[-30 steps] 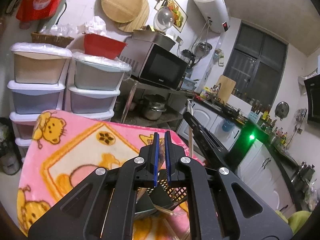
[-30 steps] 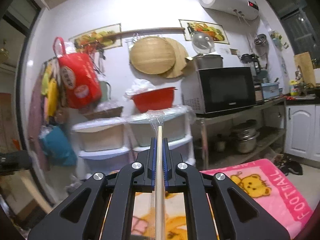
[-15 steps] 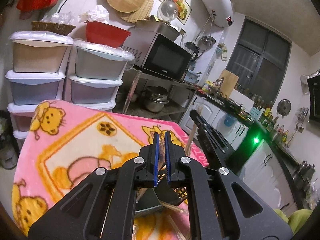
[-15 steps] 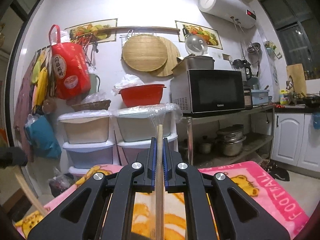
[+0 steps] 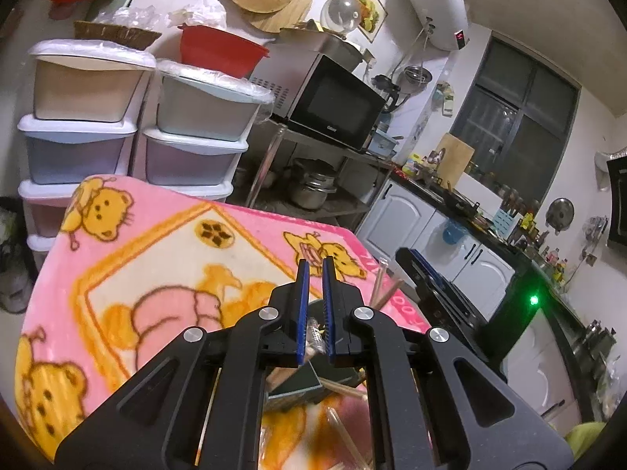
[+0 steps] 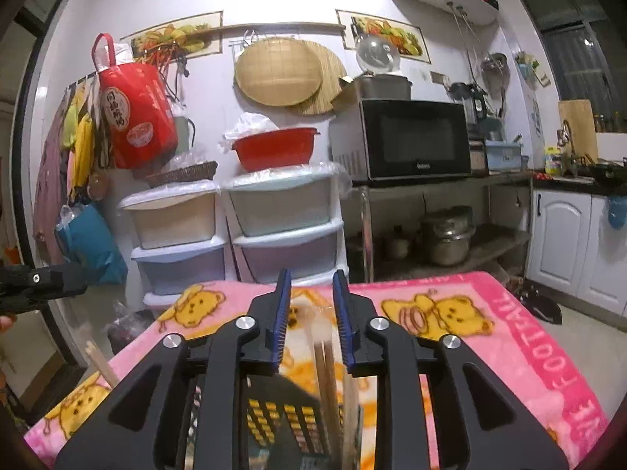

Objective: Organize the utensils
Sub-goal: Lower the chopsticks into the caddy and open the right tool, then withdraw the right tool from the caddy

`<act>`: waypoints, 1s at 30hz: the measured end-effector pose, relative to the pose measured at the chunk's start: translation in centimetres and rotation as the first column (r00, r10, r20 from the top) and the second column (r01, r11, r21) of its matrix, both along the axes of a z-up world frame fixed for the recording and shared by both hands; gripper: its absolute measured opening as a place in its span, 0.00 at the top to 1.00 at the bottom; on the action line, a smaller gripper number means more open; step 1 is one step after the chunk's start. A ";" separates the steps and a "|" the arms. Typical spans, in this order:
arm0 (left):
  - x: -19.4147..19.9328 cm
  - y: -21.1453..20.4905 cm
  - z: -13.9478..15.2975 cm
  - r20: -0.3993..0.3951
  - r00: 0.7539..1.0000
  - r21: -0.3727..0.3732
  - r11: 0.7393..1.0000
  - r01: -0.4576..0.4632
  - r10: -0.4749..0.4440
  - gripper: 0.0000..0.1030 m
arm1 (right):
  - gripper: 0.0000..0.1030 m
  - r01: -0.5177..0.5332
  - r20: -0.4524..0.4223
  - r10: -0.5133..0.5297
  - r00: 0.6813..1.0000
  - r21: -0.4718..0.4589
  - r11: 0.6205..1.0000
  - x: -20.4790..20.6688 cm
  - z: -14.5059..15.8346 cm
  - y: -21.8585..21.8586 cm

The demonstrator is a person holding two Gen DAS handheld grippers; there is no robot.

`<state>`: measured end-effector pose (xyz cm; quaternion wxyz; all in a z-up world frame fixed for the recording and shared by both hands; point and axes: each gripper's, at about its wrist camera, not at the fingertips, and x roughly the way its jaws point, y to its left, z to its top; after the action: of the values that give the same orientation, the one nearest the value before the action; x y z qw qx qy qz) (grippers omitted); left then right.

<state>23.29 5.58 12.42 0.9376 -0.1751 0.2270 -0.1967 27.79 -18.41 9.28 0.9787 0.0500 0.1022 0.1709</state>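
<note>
My left gripper is shut low over the pink bear blanket, and its pads seem to pinch the rim of a black mesh utensil holder that shows under the fingers. My right gripper hangs over the same holder and its jaws are opening. A pair of wooden chopsticks stands blurred and loose between them, reaching down into the holder without touching the pads. In the left wrist view the right gripper sits to the right, with chopstick tips beside it.
More wooden sticks lie by the holder's base, and one pokes up at the left. Beyond the blanket's far edge stand stacked plastic drawers, a metal rack with a microwave and white cabinets.
The right jaws have parted and let go of the chopsticks, which have dropped lower into the holder. Both grippers have sunk toward the blanket. The left jaws stay shut.
</note>
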 end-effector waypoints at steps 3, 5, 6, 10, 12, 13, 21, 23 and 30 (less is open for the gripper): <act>-0.4 0.2 -0.2 0.000 1.000 0.001 1.000 -0.012 0.012 0.96 | 0.73 0.004 -0.023 -0.004 1.000 -0.001 1.000 -0.9 -0.2 -0.6; -0.7 0.4 -0.4 -0.003 1.000 -0.005 1.000 -0.018 0.018 0.86 | 0.72 0.004 -0.037 -0.004 0.999 0.003 1.000 -1.5 -0.3 -1.1; -0.8 0.5 -0.4 -0.006 1.000 -0.009 1.000 -0.019 0.019 0.82 | 0.69 0.004 -0.041 -0.003 0.999 0.006 1.000 -1.7 -0.3 -1.3; -1.6 1.1 -0.7 -0.006 0.999 -0.022 0.999 -0.035 0.035 0.72 | 0.66 -0.001 -0.079 0.002 0.997 0.003 1.000 -2.7 -0.6 -2.0; -2.1 1.3 -0.7 -0.007 0.999 -0.036 0.998 -0.044 0.044 0.64 | 0.63 -0.002 -0.098 0.001 0.995 -0.002 1.000 -3.1 -0.6 -2.2; -2.4 1.5 -0.7 -0.007 0.999 -0.041 0.998 -0.048 0.048 0.59 | 0.62 0.000 -0.109 0.000 0.994 -0.004 1.000 -3.4 -0.7 -2.3; -4.3 1.9 -0.4 0.011 0.998 -0.061 0.996 -0.058 0.059 0.39 | 0.53 -0.007 -0.155 0.006 0.988 -0.006 1.000 -5.1 -0.7 -2.8; -4.5 1.9 -0.4 0.012 0.998 -0.061 0.996 -0.059 0.060 0.31 | 0.52 -0.010 -0.163 0.009 0.987 -0.003 1.000 -5.6 -0.7 -2.9; -5.7 1.8 -0.9 0.009 0.998 -0.055 0.997 -0.063 0.063 0.11 | 0.47 -0.018 -0.161 0.016 0.987 -0.013 1.000 -7.2 -0.4 -3.1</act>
<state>17.55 7.40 11.52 0.9394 -0.2066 0.2109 -0.1740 20.59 -21.51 8.84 0.9661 0.0555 0.1827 0.1740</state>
